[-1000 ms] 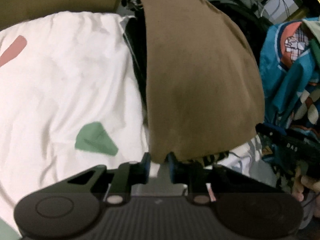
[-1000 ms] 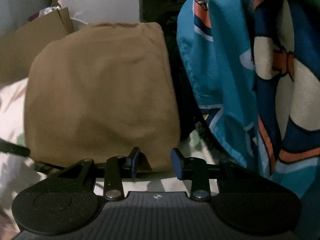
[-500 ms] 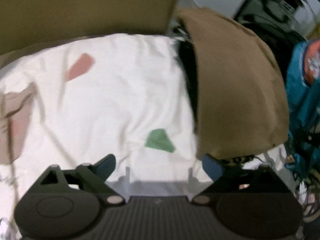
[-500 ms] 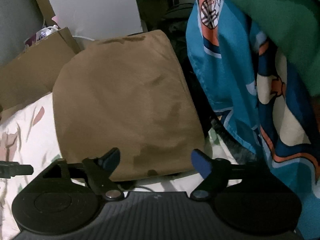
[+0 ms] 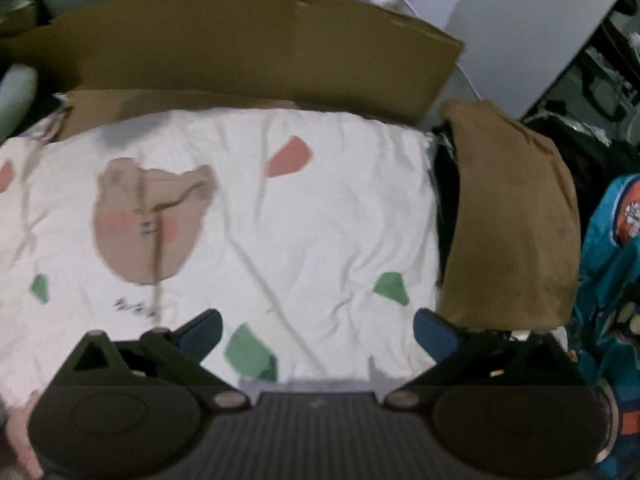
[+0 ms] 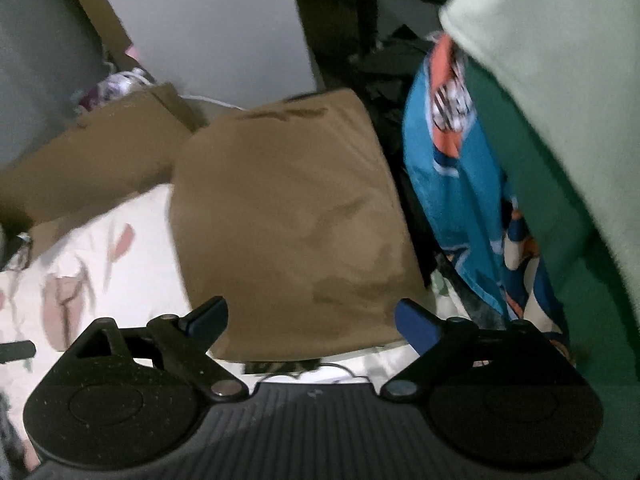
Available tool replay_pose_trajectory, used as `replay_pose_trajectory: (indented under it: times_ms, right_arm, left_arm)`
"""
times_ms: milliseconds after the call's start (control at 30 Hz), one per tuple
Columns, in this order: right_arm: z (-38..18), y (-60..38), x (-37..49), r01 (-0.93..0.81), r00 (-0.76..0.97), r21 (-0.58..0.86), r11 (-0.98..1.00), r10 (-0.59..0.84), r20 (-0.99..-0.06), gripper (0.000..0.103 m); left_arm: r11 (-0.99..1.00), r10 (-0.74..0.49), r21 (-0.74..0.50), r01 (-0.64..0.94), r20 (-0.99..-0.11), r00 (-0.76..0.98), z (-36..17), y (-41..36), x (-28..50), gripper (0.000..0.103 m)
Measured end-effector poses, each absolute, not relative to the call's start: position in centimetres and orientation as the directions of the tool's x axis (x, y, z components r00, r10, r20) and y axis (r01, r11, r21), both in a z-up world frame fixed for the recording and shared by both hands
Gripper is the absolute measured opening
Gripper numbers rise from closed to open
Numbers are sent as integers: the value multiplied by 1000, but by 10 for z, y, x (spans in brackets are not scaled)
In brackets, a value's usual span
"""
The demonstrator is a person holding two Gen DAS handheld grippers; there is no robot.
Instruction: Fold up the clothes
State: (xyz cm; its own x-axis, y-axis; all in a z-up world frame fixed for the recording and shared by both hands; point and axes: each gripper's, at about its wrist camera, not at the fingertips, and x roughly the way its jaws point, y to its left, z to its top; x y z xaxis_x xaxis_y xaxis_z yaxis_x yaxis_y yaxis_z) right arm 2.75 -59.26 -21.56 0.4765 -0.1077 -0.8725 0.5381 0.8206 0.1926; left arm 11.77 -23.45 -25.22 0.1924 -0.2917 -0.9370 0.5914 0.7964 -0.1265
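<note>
Seemingly one piece is finished: the brown garment (image 6: 296, 220) lies folded into a neat rectangle on the white printed sheet (image 5: 240, 208), at about three o'clock in the left view and near centre in the right. Both claws are clear of it. The left gripper (image 5: 316, 330) and the right gripper (image 6: 312, 320) have jaws opening wide with nothing between them. Left to fold, I judge: the blue patterned clothes (image 6: 452, 184) and green fabric (image 6: 560, 80) heaped at three o'clock.

The dark scribbled writing under the brown bear print on the white patterned bedsheet (image 5: 240, 216) is too blurred to read.
</note>
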Motion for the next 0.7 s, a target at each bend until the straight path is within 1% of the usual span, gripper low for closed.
replay_pose_trajectory:
  times_ms: [100,200,333,500,700]
  right_arm:
    - [-189,-588,32,521,475,210,827,-77,-877,98]
    - [-158,-583,37,505,484,226,833,-57,-873,99]
    - [-117,-565,49,440,486,206,874,-39,-873,99]
    - [-75,-540,57,376,480,173,910,-32,-877,100]
    - [-36,-513,50,359,498,188,914,-17,-867,102]
  left_arm:
    - [823,-289,-132,552,-935,207,-224,-216,116,103]
    - [850,-272,-123,512,-935,228,-196,-197,114,103]
    - [887,-226,-77,455,-932,282,-154,-171,109,103]
    - [926,-198,-63,373,-921,336,-102,-124,106,103]
    - [942,-178,-38,333,-899,401,-44,-77,98,103]
